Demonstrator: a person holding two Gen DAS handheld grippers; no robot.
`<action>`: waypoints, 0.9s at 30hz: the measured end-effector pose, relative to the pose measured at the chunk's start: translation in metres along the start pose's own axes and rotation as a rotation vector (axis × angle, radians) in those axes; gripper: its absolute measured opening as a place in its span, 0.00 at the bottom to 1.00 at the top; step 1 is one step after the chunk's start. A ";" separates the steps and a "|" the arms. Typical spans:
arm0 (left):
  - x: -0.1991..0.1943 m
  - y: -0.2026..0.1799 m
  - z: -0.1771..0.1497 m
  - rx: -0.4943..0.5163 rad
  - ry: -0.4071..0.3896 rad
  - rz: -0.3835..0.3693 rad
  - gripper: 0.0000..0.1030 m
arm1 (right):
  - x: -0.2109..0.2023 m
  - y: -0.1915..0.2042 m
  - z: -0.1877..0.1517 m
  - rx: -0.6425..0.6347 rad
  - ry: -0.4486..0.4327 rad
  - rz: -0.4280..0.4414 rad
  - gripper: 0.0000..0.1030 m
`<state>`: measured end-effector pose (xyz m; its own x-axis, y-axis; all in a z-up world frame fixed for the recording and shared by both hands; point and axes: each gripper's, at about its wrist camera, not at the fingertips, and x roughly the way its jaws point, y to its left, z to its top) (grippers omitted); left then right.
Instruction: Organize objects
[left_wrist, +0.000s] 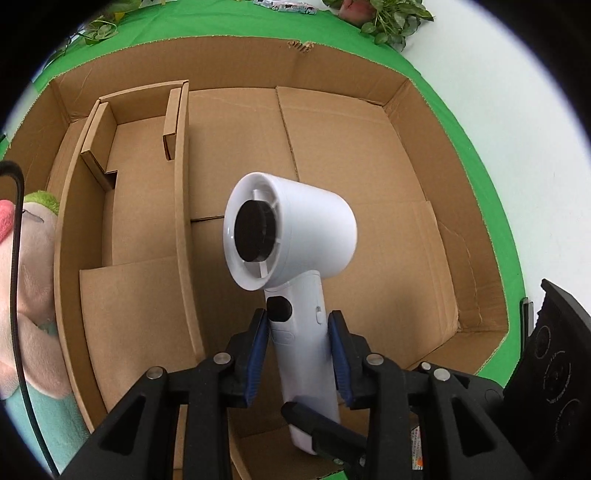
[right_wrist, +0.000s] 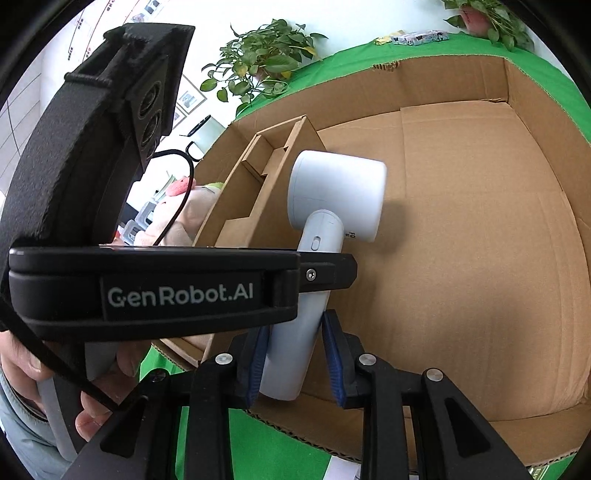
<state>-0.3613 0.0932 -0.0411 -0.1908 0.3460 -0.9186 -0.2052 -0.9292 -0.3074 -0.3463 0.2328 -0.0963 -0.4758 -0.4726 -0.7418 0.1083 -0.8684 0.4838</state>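
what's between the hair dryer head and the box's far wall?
Nothing: in the left wrist view, only bare cardboard floor runs from the hair dryer to the cardboard box far wall. The cardboard insert sits off to the left.

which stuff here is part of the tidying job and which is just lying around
In the job: hair dryer, cardboard box, cardboard insert, left gripper, right gripper.

Lying about: plush toy, potted plants, green cloth.
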 end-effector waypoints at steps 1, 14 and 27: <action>-0.001 -0.001 -0.001 0.001 0.005 0.011 0.32 | 0.003 -0.003 0.002 -0.002 -0.001 -0.008 0.25; -0.066 0.029 -0.029 0.002 -0.148 0.026 0.33 | 0.012 0.006 -0.005 -0.031 0.035 -0.121 0.22; -0.054 0.064 -0.073 -0.042 -0.171 0.075 0.32 | 0.027 0.032 -0.007 -0.076 0.057 -0.143 0.24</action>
<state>-0.2943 0.0060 -0.0288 -0.3652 0.2889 -0.8850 -0.1446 -0.9567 -0.2526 -0.3500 0.1907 -0.1040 -0.4413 -0.3497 -0.8264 0.1102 -0.9351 0.3368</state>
